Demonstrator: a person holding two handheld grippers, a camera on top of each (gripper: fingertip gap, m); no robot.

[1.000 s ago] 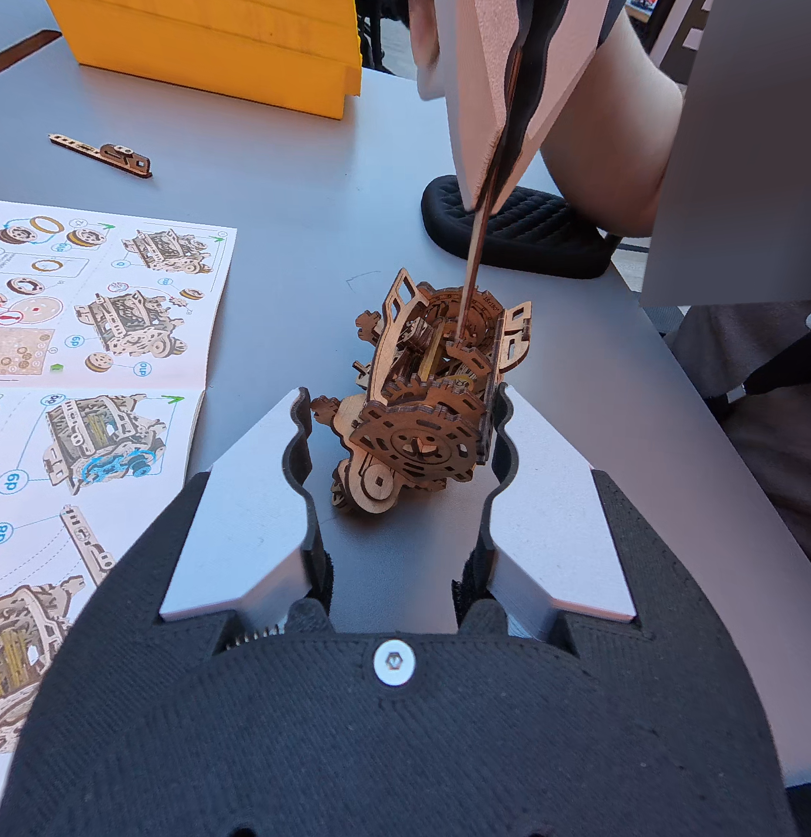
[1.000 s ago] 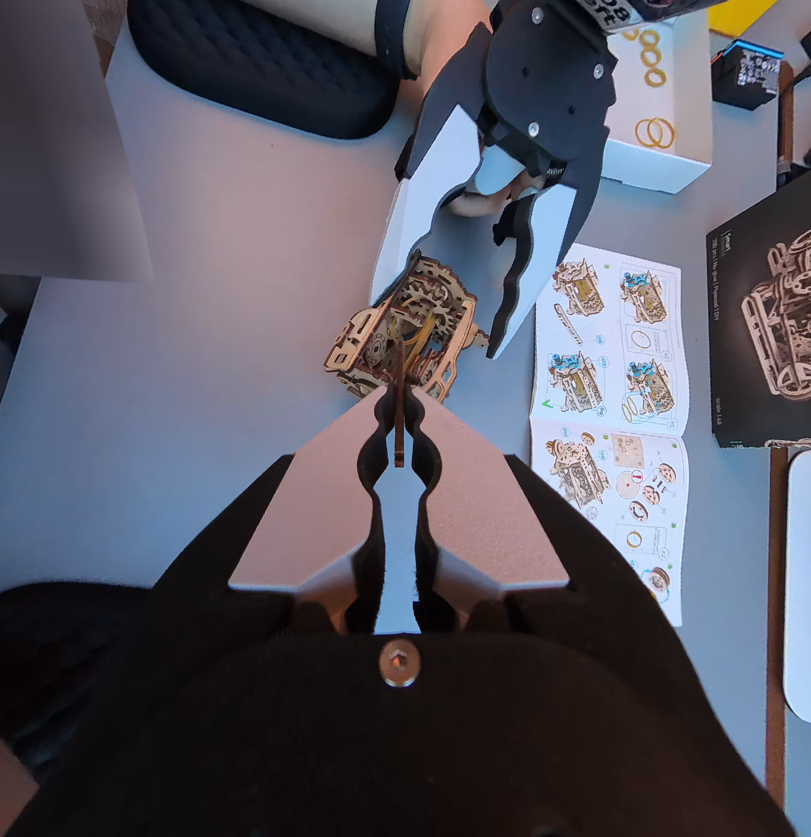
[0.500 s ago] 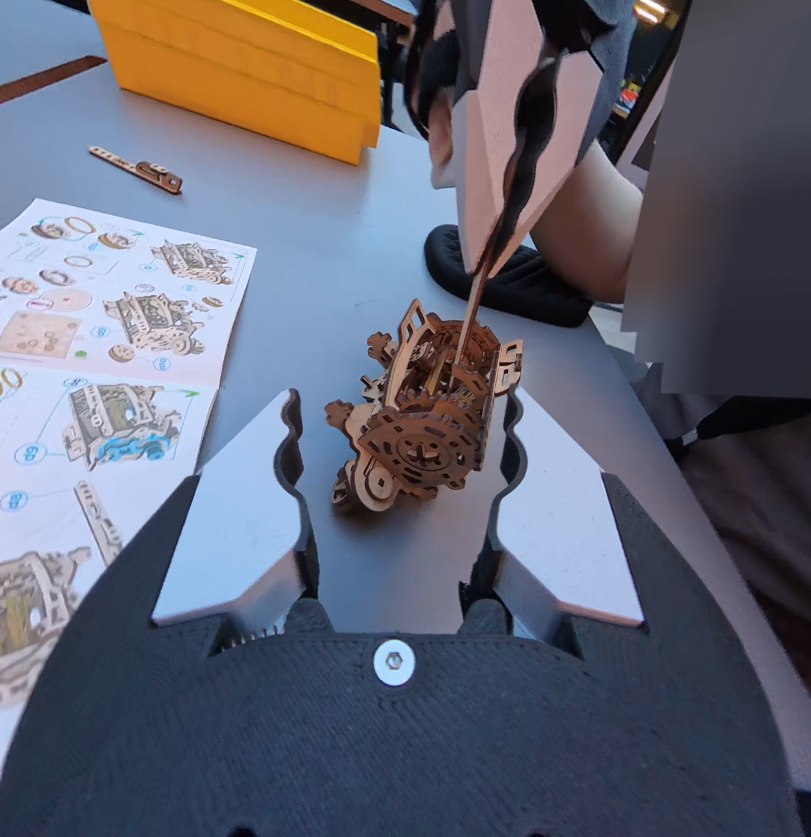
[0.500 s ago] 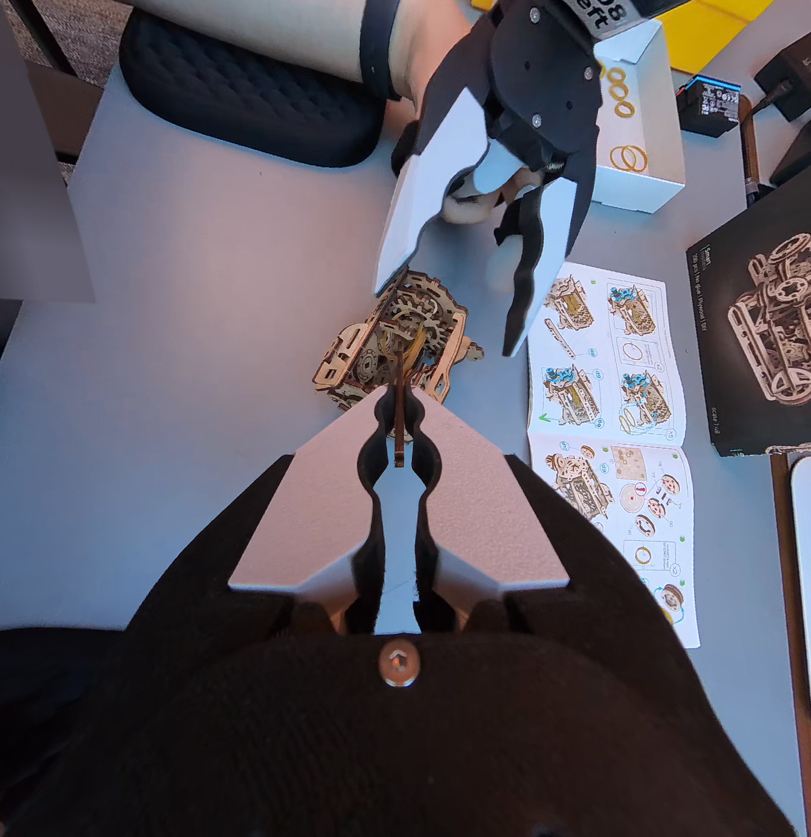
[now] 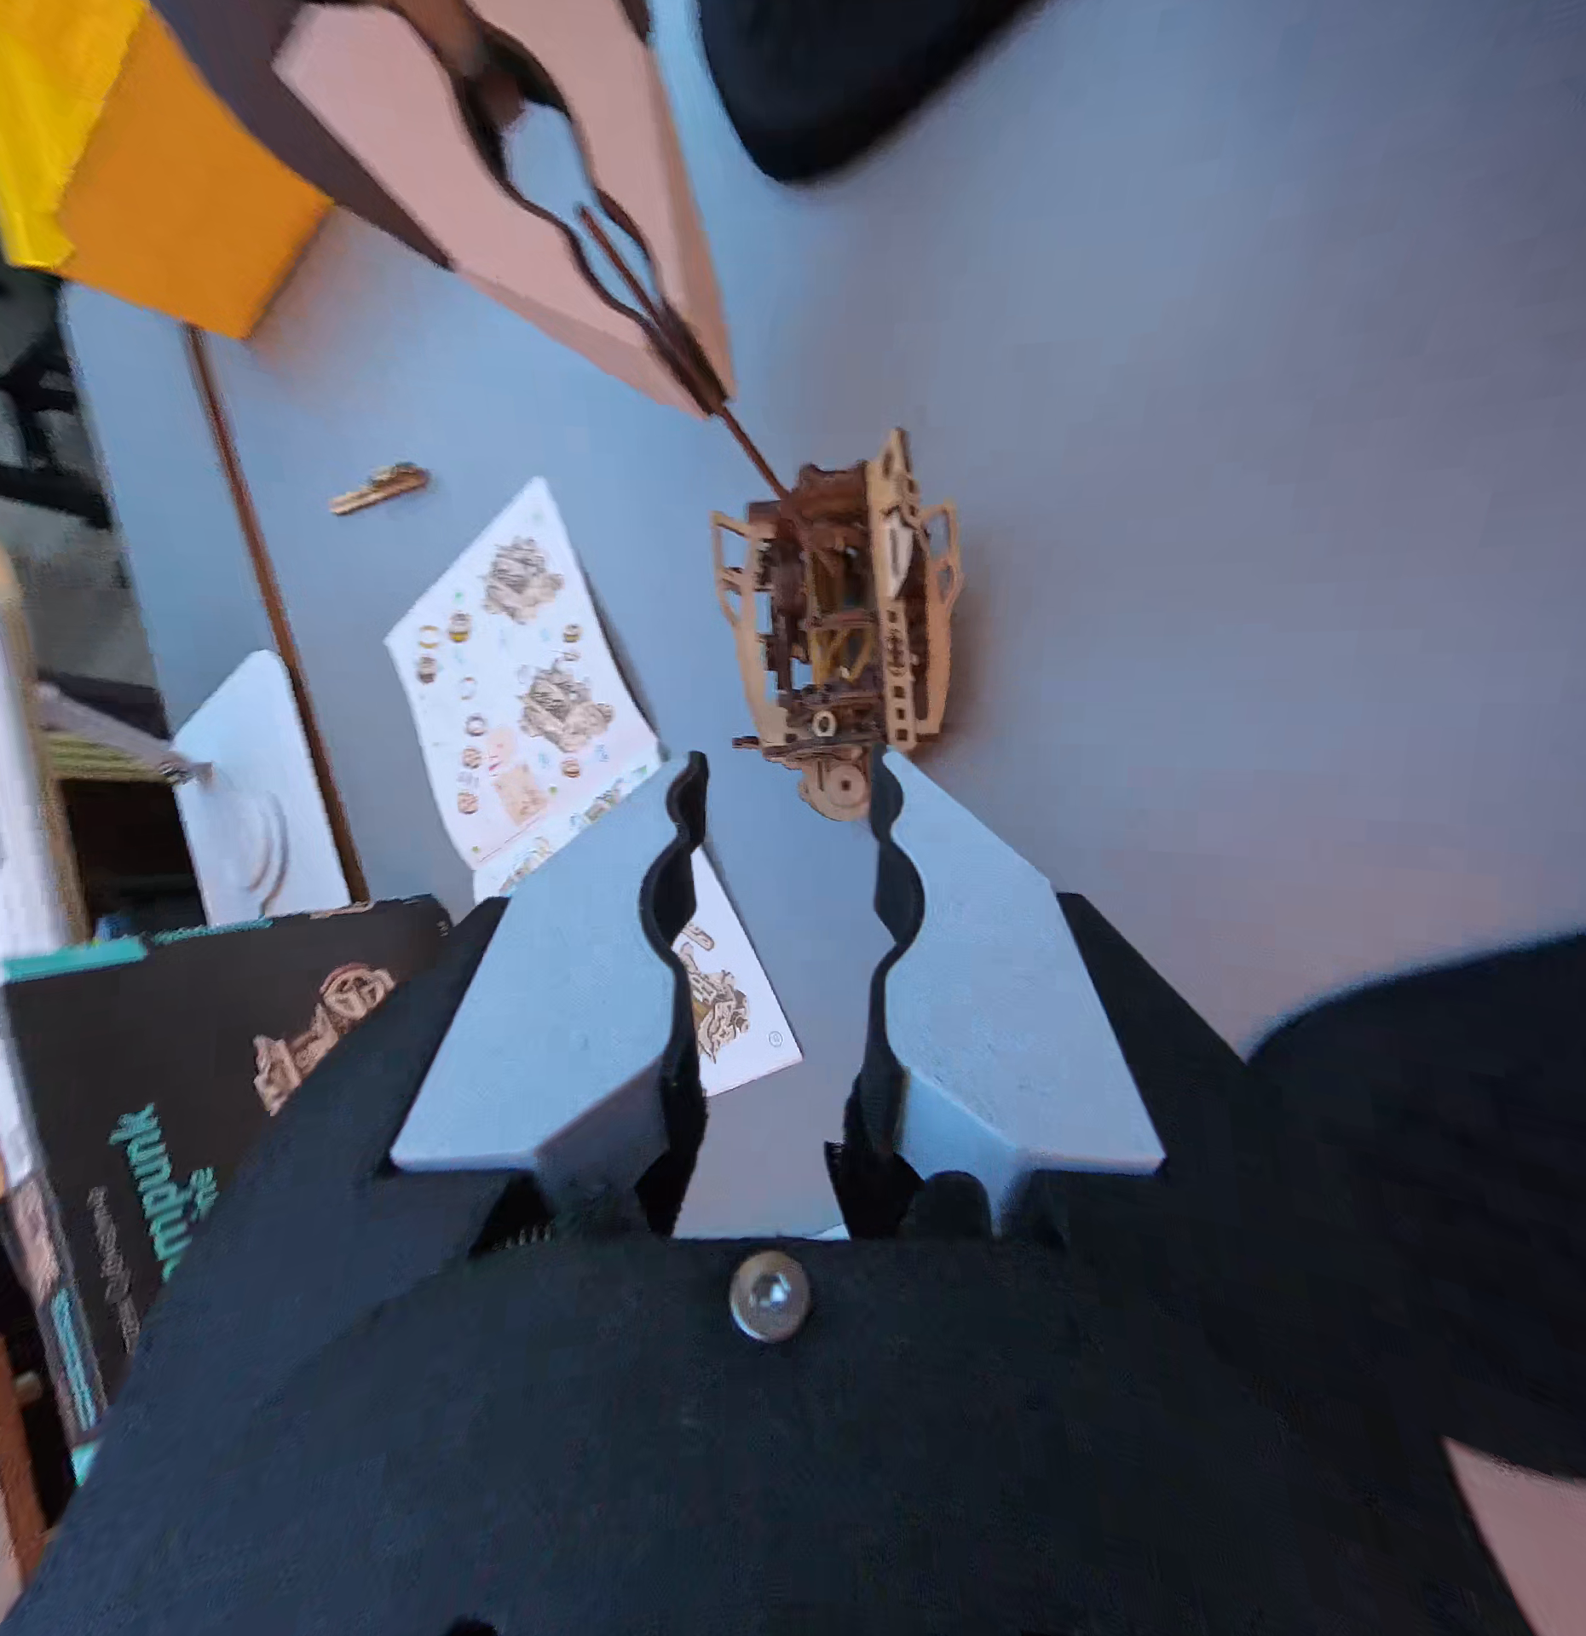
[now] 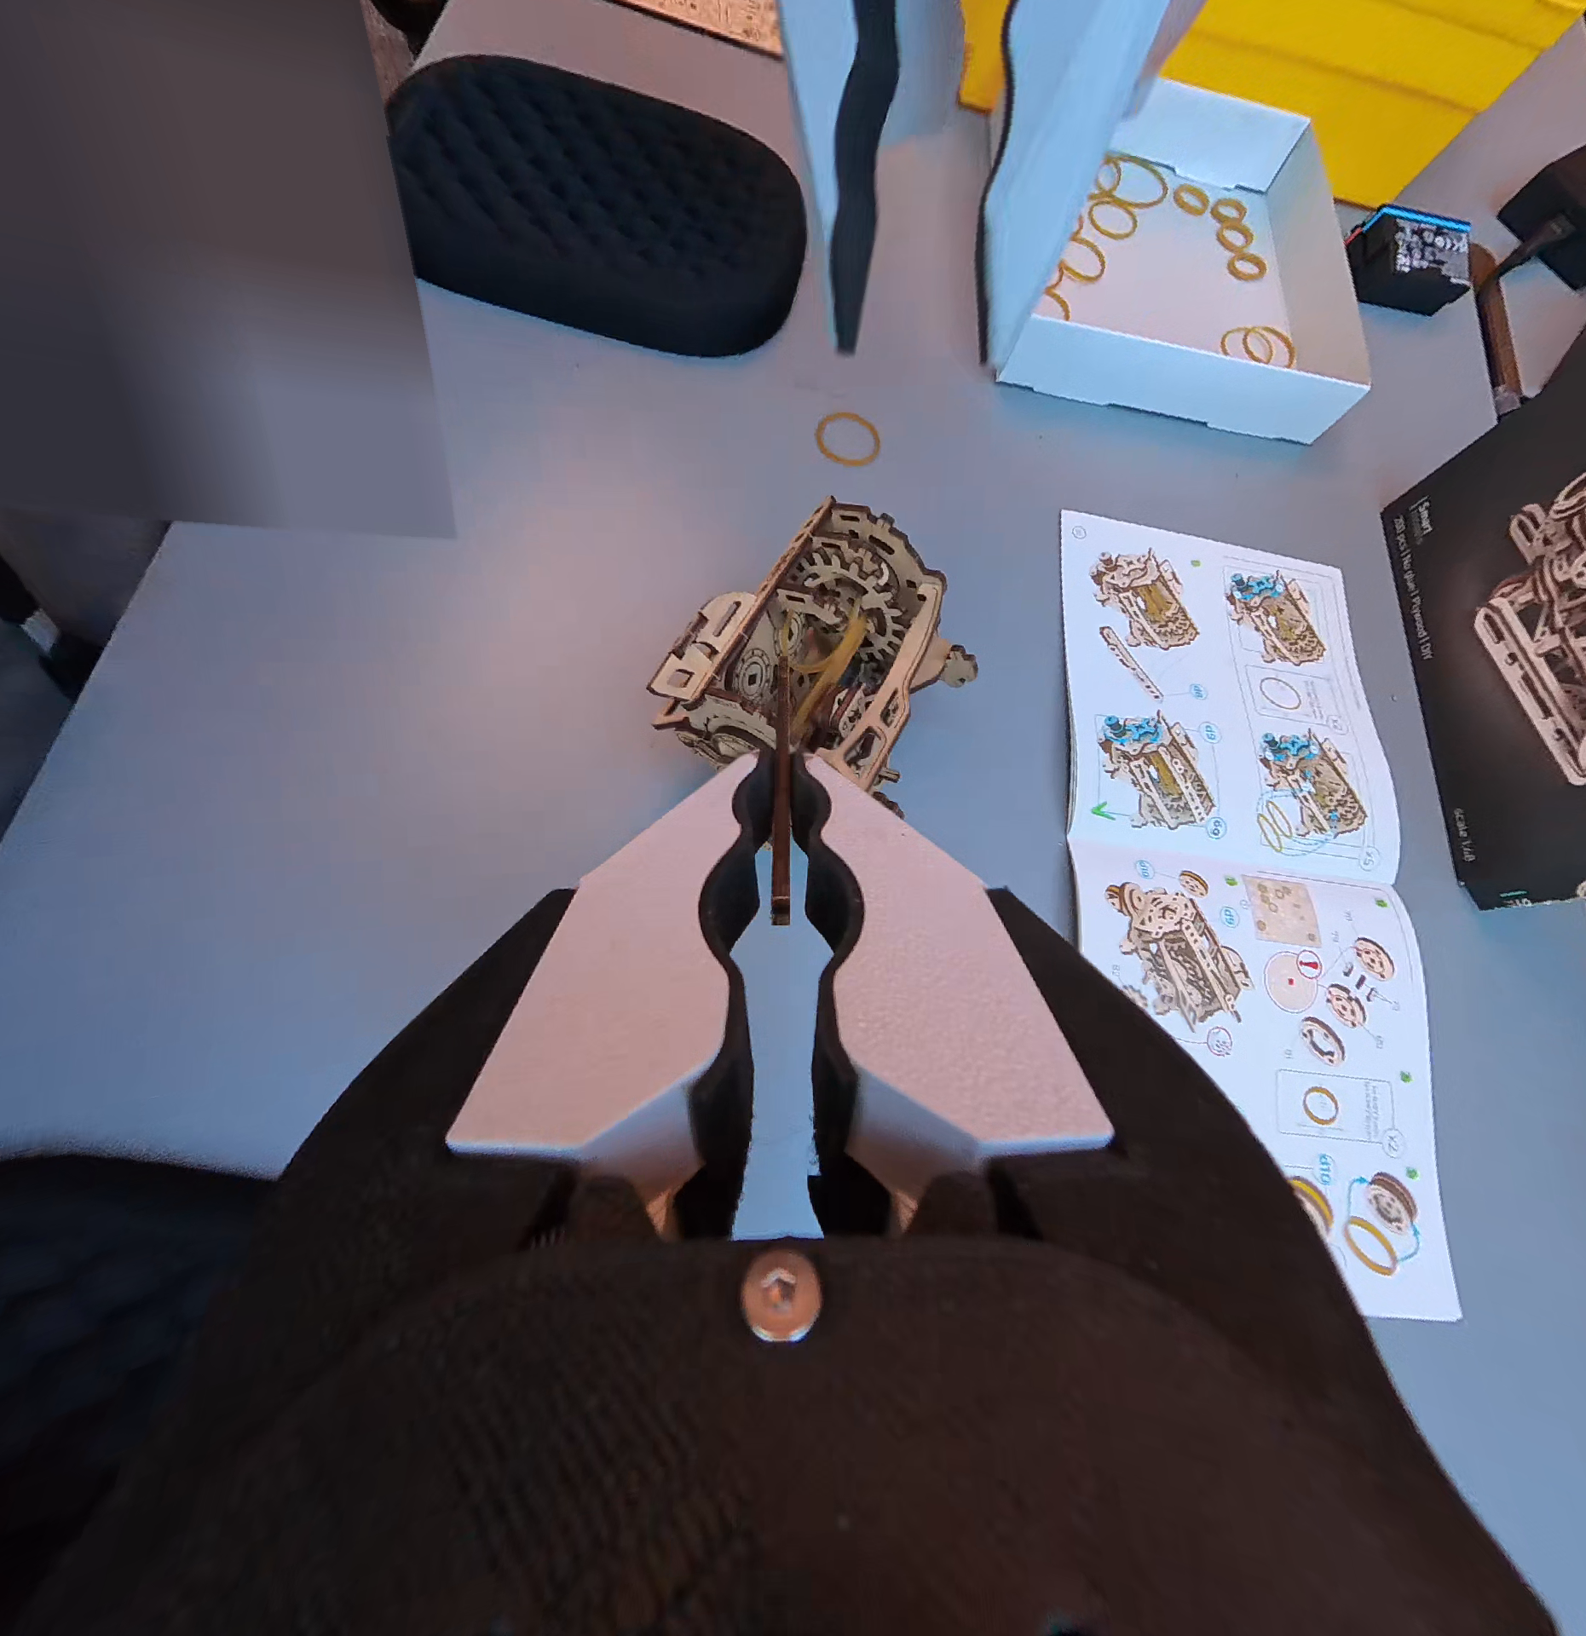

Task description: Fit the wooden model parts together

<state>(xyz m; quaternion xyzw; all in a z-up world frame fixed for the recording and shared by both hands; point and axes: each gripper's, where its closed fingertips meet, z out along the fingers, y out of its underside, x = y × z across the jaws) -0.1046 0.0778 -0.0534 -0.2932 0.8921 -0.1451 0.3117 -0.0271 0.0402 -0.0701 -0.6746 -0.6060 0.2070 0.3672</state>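
Observation:
A wooden gear model point(image 6: 816, 646) lies on the grey table point(image 6: 329, 797); it also shows in the left wrist view point(image 5: 838, 620). My right gripper point(image 6: 780, 763) is shut on a thin wooden stick point(image 6: 780, 823) whose far end reaches into the model's top among yellow rubber bands. In the left wrist view the right gripper point(image 5: 714, 403) comes in from the upper left with the stick point(image 5: 754, 456) touching the model. My left gripper point(image 5: 789, 766) is open and empty, raised above the table just short of the model; it shows in the right wrist view point(image 6: 913, 350) as two hanging fingers.
An instruction booklet point(image 6: 1232, 841) lies right of the model, a black product box point(image 6: 1515, 673) beyond it. A white tray point(image 6: 1187, 372) holds rubber bands; one loose band point(image 6: 847, 438) lies near it. A black cushion point(image 6: 594, 204), yellow bins point(image 6: 1356, 80) and a loose wooden piece point(image 5: 377, 489) are around. The tips of one gripper are about 10 cm away from the tips of the other.
My left gripper has let go of the model's sides, lifted and swung away, now looking down from higher up. The right gripper still holds the stick in the model.

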